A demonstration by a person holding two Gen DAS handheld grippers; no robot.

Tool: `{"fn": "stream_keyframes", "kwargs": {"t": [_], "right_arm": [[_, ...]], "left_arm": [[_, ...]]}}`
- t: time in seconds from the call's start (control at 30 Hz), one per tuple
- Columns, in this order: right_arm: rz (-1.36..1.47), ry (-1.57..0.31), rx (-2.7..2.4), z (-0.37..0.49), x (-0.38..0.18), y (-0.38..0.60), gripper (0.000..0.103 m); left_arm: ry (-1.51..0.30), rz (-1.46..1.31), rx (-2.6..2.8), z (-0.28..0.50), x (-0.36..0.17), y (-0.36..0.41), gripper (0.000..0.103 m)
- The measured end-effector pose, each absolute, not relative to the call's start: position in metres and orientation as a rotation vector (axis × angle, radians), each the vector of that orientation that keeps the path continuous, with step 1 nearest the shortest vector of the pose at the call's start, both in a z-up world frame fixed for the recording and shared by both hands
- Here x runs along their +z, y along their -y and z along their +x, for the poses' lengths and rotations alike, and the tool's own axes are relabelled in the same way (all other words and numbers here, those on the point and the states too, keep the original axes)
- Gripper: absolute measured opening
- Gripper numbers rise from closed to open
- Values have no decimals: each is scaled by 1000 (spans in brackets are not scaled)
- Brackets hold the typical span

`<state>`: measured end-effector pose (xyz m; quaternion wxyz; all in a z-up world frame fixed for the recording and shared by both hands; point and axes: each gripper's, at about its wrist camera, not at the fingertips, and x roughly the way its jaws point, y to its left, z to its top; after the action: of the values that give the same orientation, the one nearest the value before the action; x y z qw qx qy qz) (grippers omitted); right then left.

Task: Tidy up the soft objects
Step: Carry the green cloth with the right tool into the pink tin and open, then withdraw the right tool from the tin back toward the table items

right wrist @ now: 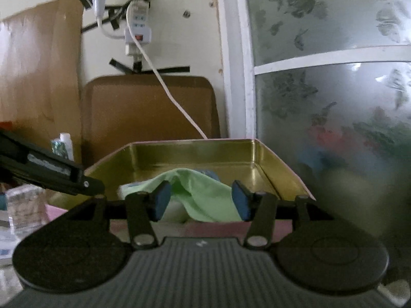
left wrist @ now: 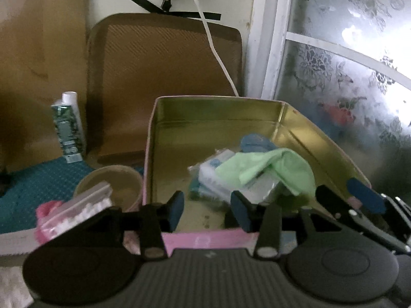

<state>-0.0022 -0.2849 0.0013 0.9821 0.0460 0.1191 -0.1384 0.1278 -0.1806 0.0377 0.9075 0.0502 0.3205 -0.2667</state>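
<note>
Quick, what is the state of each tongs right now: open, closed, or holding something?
Left tongs: open, holding nothing, at the near rim of the tin box.
Right tongs: open, holding nothing; the green cloth lies beyond them in the box.

Your work surface is covered at the left by a teal mat (left wrist: 30,187) with a dotted texture. On it you have a toothpaste tube (left wrist: 68,128) standing upright, cap up, near a brown tray (left wrist: 164,77) leaning against the wall. A round tan bowl (left wrist: 113,182) sits just beside the tin (left wrist: 200,240), which is pink outside and gold inside.
</note>
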Motion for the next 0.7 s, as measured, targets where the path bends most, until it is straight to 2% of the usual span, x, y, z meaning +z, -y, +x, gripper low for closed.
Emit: {"fn": "stream_keyframes", "kwargs": {"t": [0.47, 0.63, 0.7], "right_arm": [[228, -272, -209, -35, 14, 259, 56], [245, -306, -190, -44, 13, 243, 59], [255, -317, -187, -47, 12, 237, 61]], "left_arm": [[-650, 107, -474, 76, 35, 122, 48], [-643, 132, -443, 59, 25, 102, 58], [-643, 137, -434, 54, 22, 92, 59]]}}
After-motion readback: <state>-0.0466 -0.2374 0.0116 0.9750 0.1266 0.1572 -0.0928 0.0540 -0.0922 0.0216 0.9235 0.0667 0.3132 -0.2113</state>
